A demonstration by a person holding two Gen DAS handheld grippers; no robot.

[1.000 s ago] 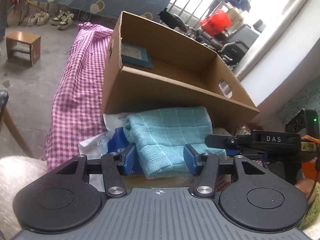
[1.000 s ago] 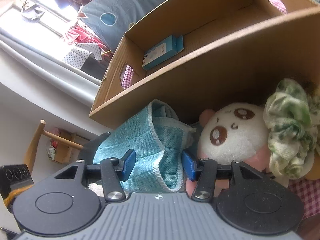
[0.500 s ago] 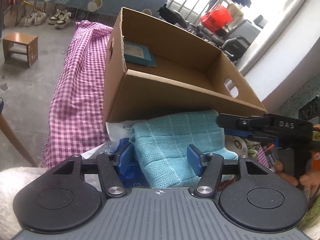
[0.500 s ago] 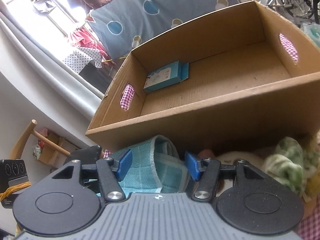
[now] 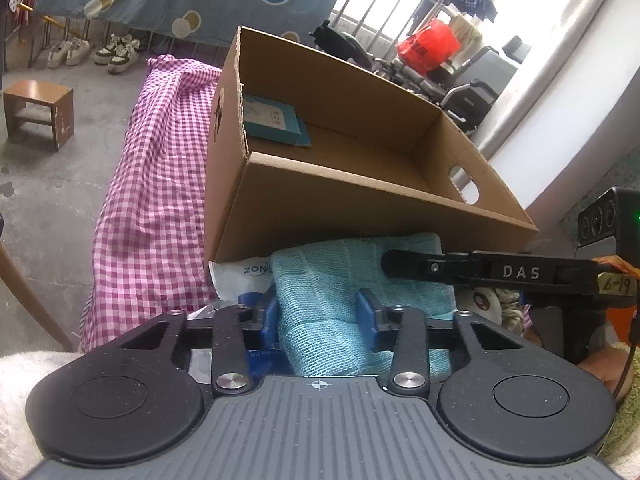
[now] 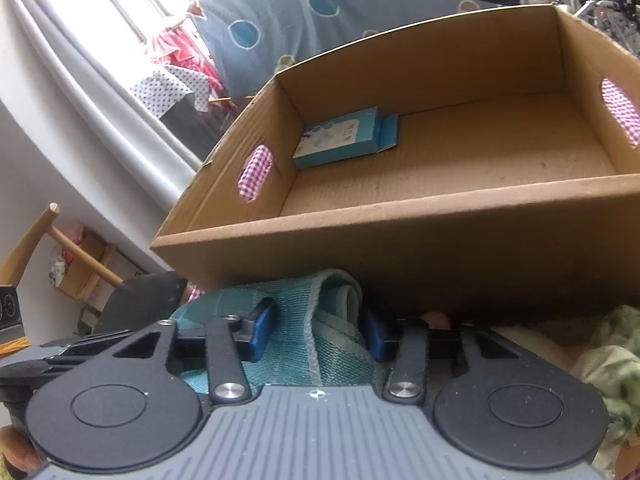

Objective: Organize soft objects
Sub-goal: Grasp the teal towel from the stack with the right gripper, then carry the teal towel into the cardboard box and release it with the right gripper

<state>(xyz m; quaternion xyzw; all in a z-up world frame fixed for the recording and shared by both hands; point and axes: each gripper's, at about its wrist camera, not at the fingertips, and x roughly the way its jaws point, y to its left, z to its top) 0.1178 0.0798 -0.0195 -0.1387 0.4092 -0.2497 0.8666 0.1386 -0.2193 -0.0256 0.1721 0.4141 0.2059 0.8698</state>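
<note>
A folded teal towel lies against the front wall of an open cardboard box. My left gripper has the towel's near end between its blue pads, and the jaws are closing onto the cloth. From the right, my right gripper holds the towel's folded edge between its pads, its jaws also closing. Its black finger reaches across the towel in the left wrist view. A small blue carton lies on the floor of the box.
A white plush toy and a green ruffled cloth lie right of the towel. A white packet sits under its left side. The table wears a pink checked cloth. A wooden stool stands on the floor.
Both pairs of pads have drawn in against the towel. The right wrist view has rolled and shifted, showing the box's inside and hiding most of the plush toy.
</note>
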